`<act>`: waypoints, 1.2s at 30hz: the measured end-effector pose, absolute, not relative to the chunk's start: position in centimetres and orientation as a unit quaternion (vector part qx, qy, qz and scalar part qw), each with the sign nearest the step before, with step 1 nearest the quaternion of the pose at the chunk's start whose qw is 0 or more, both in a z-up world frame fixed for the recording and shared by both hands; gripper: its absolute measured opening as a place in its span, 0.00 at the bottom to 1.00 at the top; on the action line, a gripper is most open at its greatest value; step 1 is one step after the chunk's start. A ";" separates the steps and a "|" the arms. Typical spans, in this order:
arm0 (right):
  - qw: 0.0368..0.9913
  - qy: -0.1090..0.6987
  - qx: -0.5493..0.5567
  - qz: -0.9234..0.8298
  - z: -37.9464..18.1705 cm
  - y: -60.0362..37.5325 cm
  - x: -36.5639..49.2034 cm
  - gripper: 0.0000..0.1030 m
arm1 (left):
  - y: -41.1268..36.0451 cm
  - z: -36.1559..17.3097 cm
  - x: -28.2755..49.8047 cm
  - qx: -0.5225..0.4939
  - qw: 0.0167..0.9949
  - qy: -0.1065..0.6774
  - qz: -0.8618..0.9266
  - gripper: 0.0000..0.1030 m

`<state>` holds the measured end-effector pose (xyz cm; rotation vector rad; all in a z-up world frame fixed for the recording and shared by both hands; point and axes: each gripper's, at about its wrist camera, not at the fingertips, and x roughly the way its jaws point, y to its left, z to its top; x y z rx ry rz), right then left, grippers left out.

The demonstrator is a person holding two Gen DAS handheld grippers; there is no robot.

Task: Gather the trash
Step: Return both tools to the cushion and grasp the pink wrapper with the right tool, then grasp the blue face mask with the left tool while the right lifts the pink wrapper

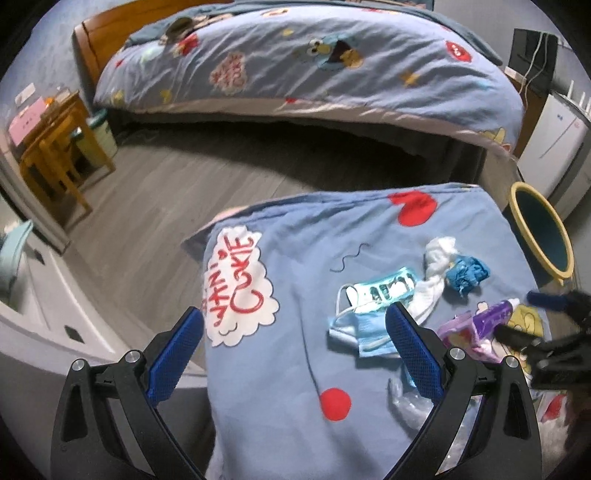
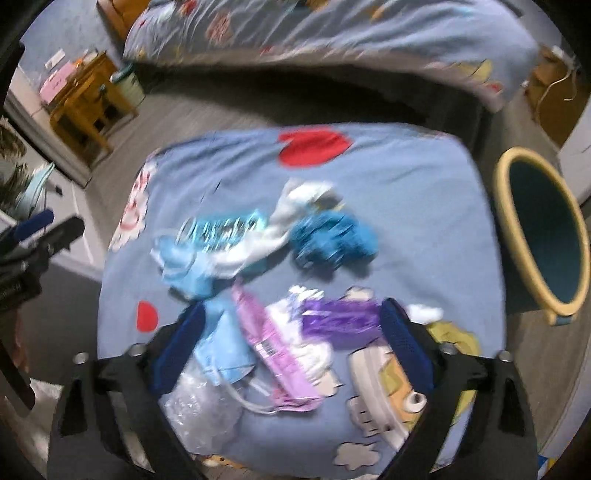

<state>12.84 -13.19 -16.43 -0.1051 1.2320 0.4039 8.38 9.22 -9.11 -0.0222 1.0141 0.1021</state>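
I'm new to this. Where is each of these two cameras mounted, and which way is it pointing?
Left wrist: sits on the left gripper, angled down at the blue cartoon-print cloth; its own open jaws show, and the right gripper at the right edge.
Right wrist: sits on the right gripper, looking steeply down at the purple wrapper; its open jaws show.
Shared: crumpled blue paper, yellow-rimmed teal bin, and the bed behind.

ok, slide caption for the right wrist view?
Open right gripper above purple wrapper on trash-strewn blue cloth, bin alongside.
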 end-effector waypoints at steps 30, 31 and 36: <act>0.810 0.545 -0.010 0.215 -13.6 -15.1 15.7 0.10 | 3.5 -18.7 12.4 -0.002 0.820 0.572 -0.015 0.72; 0.811 0.545 -0.007 0.214 -13.4 -15.3 15.7 0.10 | 3.6 -18.9 12.5 -0.006 0.816 0.577 -0.015 0.66; 0.813 0.542 0.007 0.212 -13.1 -15.8 16.5 0.10 | 3.9 -19.4 12.6 -0.012 0.809 0.588 -0.010 0.53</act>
